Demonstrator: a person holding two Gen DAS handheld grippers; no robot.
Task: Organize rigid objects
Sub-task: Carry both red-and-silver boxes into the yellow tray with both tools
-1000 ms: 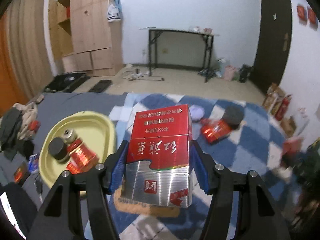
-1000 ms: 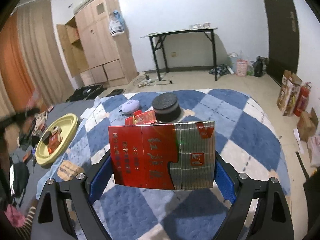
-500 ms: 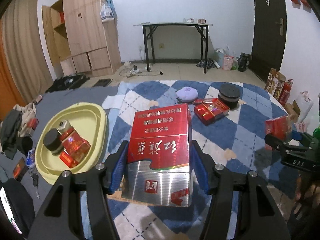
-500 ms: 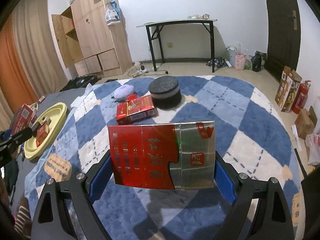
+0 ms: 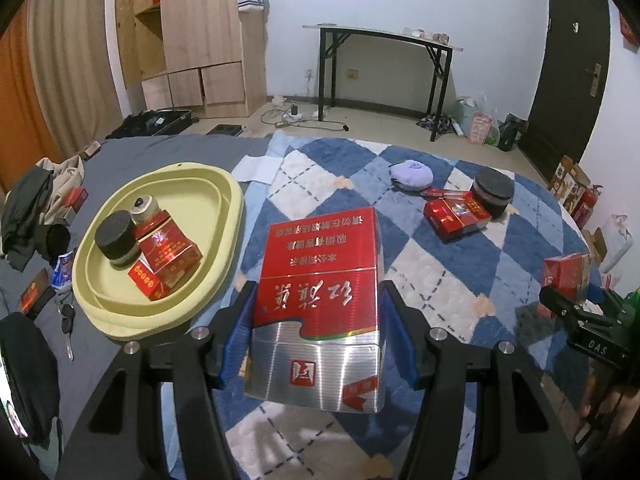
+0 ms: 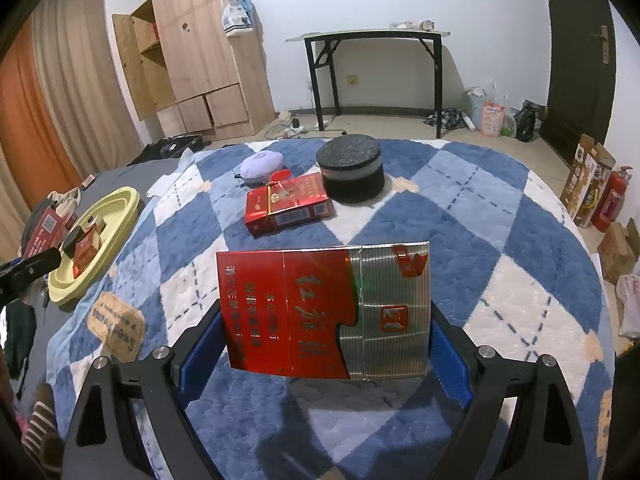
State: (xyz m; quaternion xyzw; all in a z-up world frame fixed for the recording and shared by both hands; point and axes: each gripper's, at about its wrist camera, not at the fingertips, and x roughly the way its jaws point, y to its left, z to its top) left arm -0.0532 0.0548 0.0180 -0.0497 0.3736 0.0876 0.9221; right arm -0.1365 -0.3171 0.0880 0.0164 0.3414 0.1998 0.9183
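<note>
Blue-and-white diamond-patterned plush blanket [image 5: 440, 264] covers the bed; a grey sheet [image 5: 160, 152] shows along its left side.

Pale yellow oval plastic tray [image 5: 224, 216] sits on the left, straddling sheet and blanket edge. Inside it: a black round lidded jar [image 5: 116, 240], a small metal-capped bottle [image 5: 144, 210] just behind, and a small red cigarette pack [image 5: 164, 262] leaning against both.

Left gripper [image 5: 316, 336] has its blue-padded fingers clamped on the sides of a red-and-silver cigarette carton [image 5: 318, 300], silver end nearest the camera, red end pointing away, held above the blanket just right of the tray.

Right gripper [image 6: 326, 356] is likewise closed on a second red-and-silver carton [image 6: 324, 312], held sideways, red half left, silver half right, above the near middle of the blanket. This one also shows at the right edge of the left wrist view.

Far on the blanket: a large black round tin with a grey band [image 6: 352, 172]; touching its near-left side, a flat red cigarette box [image 6: 288, 204]; left of the tin, a lilac soft round pouch [image 6: 262, 166]. A tan label patch [image 6: 116, 332] is sewn at the blanket's near-left corner.

Left of the tray on the sheet: dark clothes [image 5: 28, 208], keys [image 5: 66, 320], small red packs.
</note>
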